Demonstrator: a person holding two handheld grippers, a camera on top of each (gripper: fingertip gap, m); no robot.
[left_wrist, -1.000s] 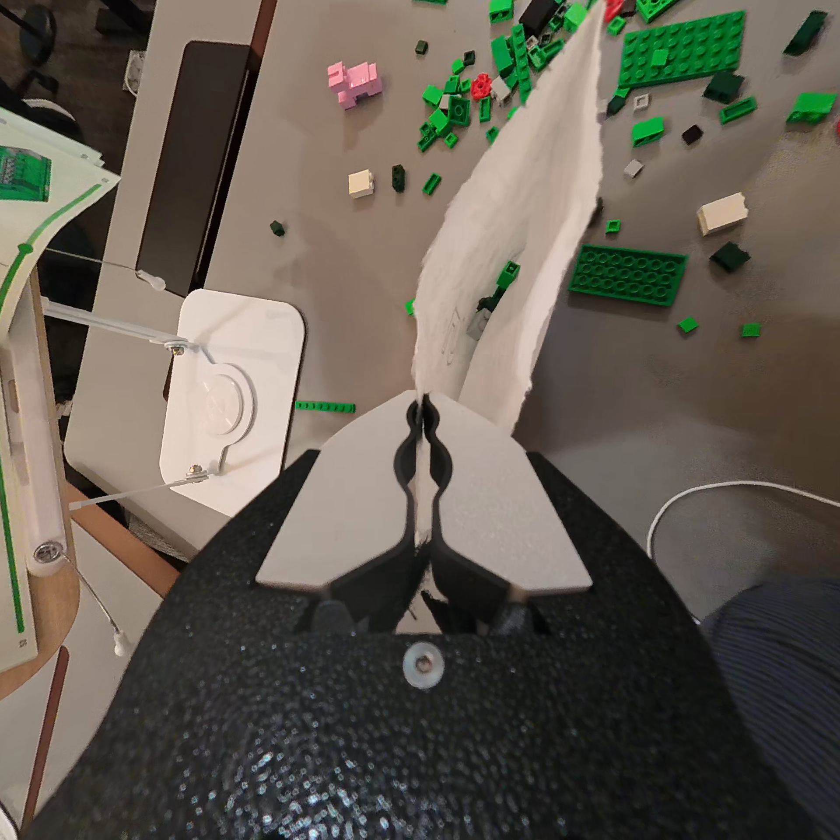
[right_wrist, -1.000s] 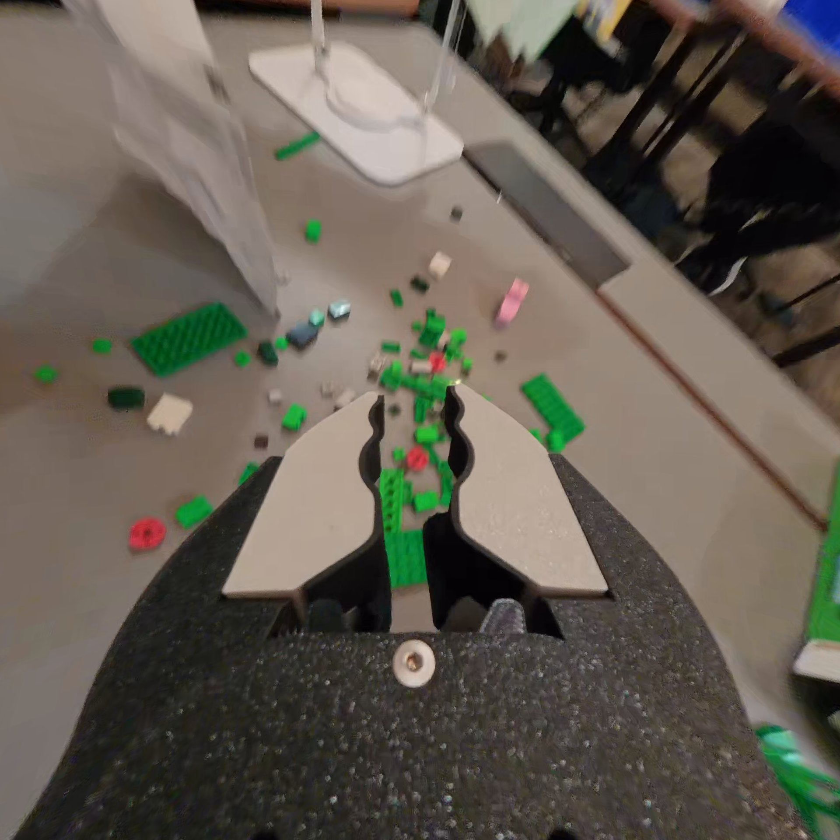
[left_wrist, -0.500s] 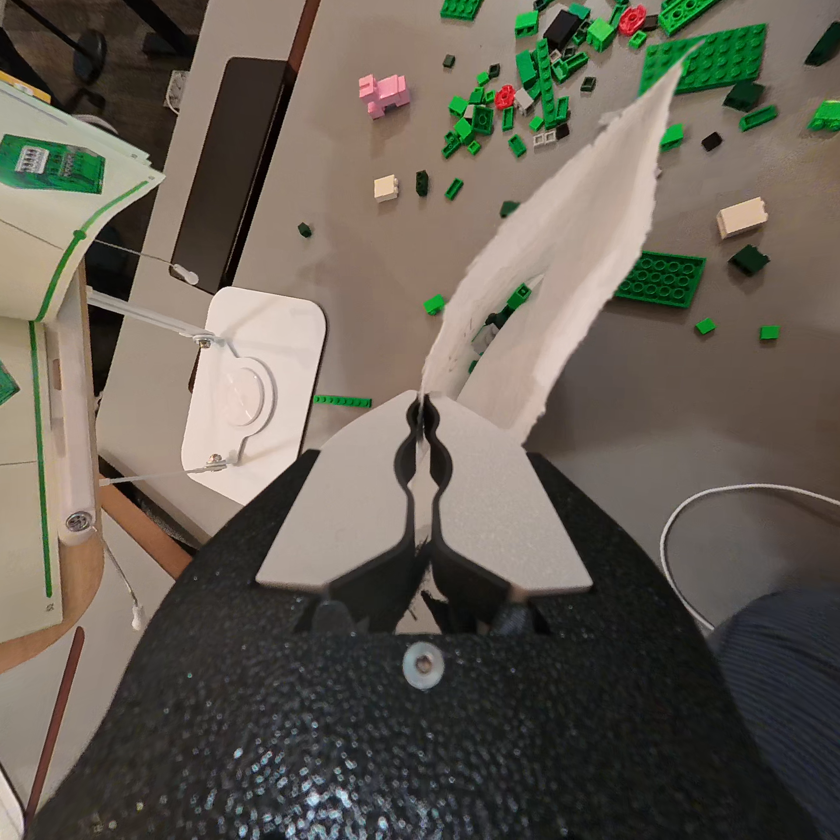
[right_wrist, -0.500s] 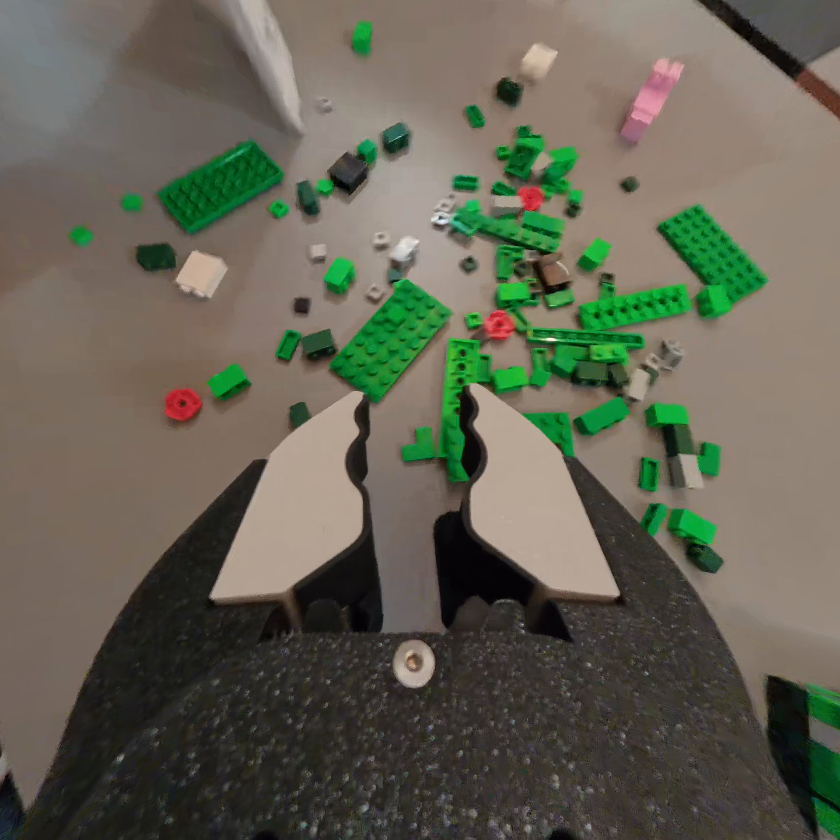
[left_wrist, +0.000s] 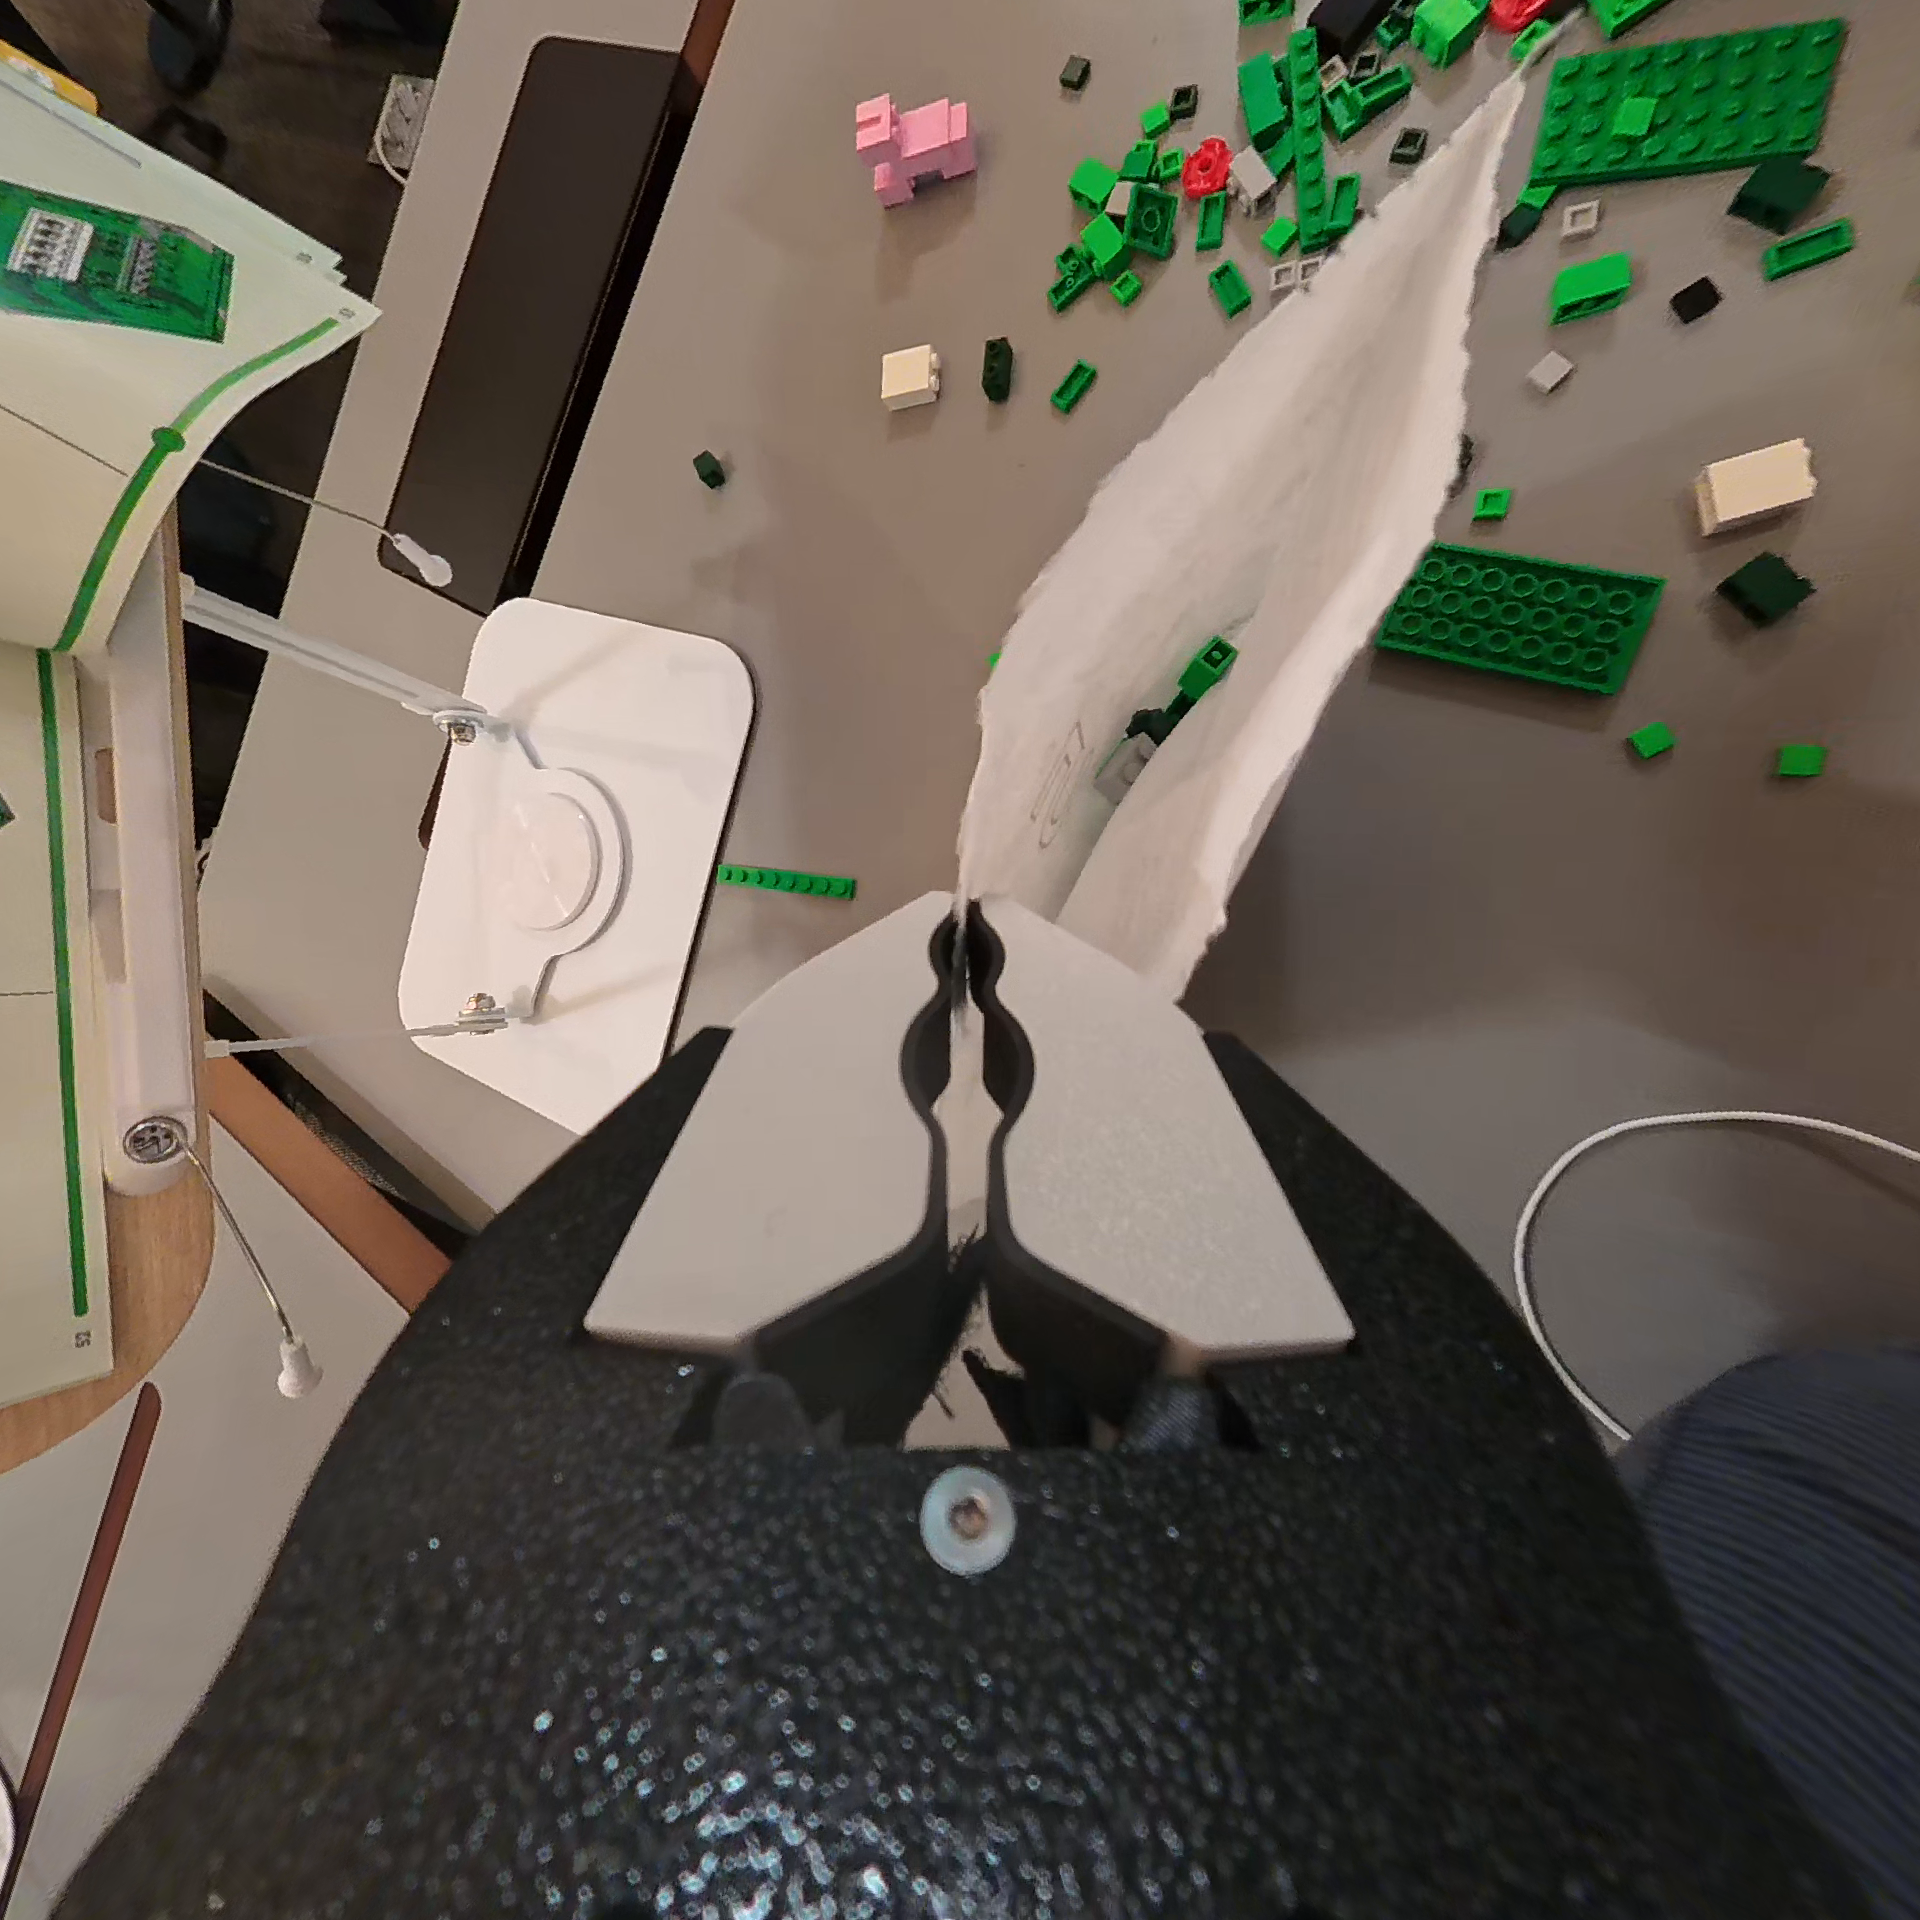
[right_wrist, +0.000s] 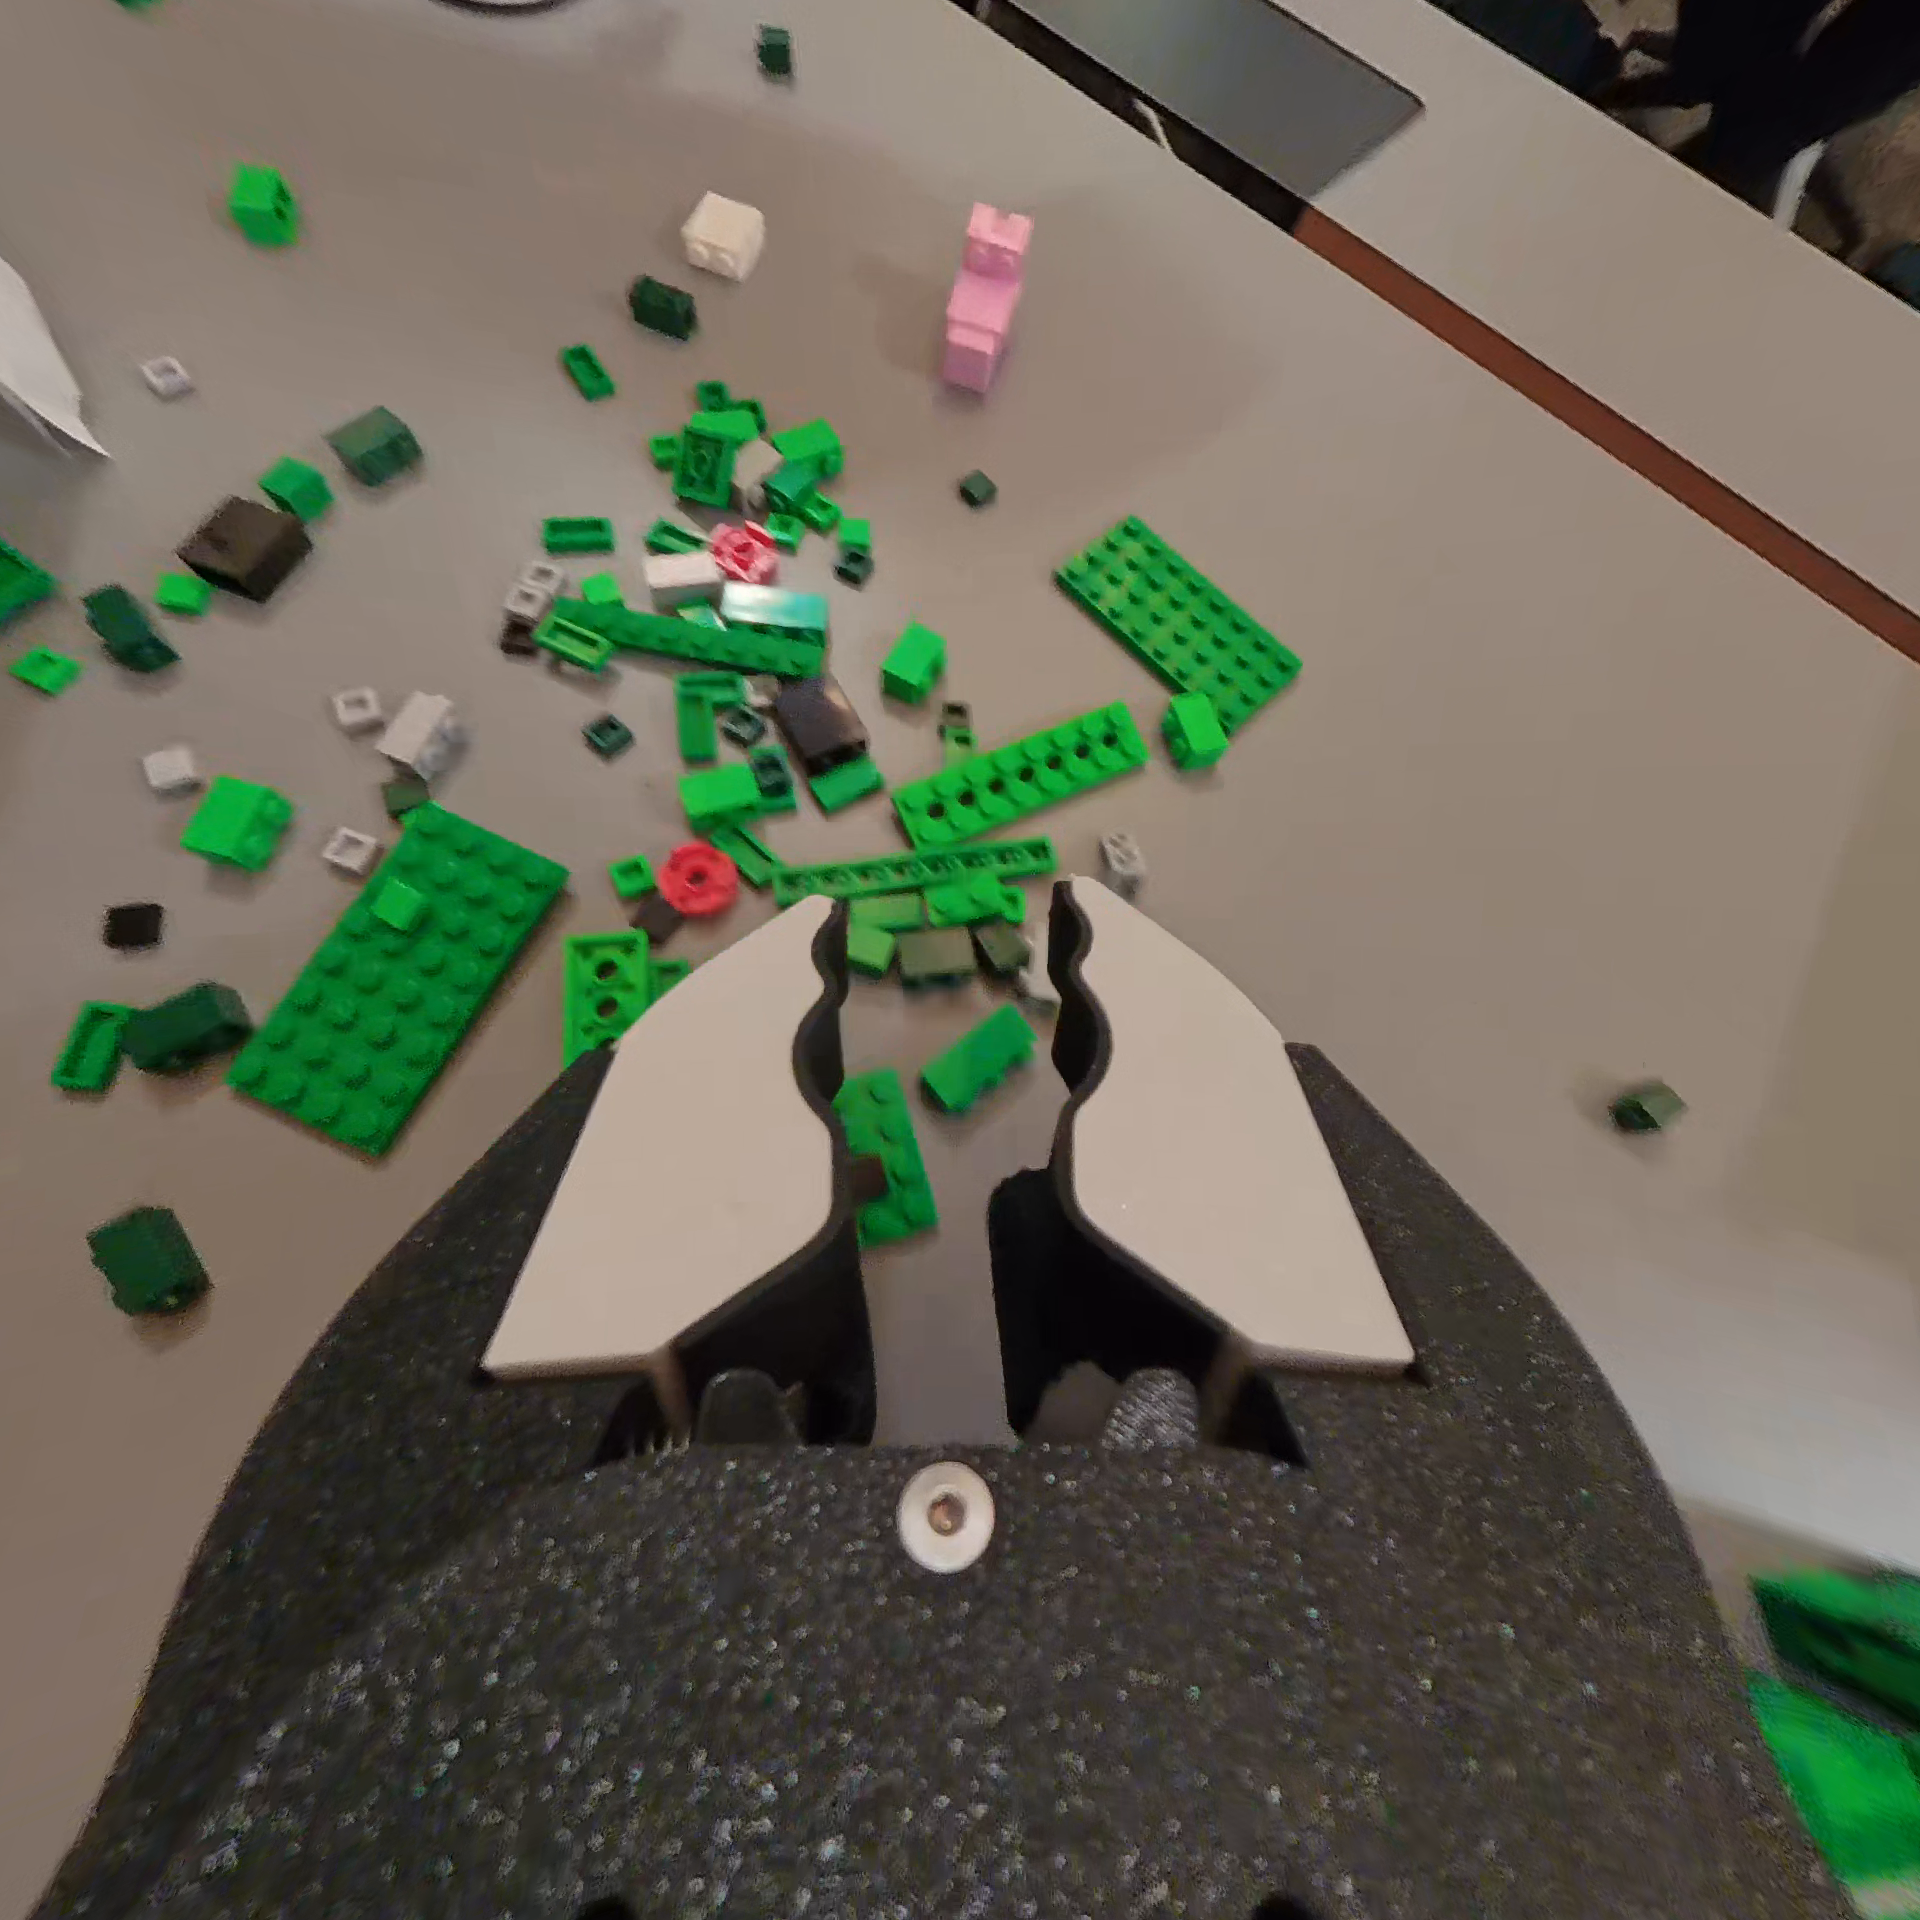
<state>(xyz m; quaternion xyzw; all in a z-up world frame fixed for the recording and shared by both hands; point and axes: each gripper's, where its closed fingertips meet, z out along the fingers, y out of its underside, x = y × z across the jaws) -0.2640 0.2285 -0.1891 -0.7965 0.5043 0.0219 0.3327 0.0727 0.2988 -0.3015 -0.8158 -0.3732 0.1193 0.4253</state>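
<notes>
White torn paper bag (left_wrist: 1236, 582) pinched in left gripper (left_wrist: 964, 920)

- I counted two grippers: my left gripper (left_wrist: 966, 920) and my right gripper (right_wrist: 940, 920).
- I saw one torn white paper bag (left_wrist: 1278, 540).
- There was one pink toy pig (right_wrist: 985, 301).
- I made out three large green studded plates (right_wrist: 400, 982) in the right wrist view.
- Two red round pieces (right_wrist: 696, 878) lay among them.
- One white stand base (left_wrist: 582, 831) and one open booklet (left_wrist: 114, 343) were there.
- The small green bricks were too many and too blurred for me to count.
</notes>
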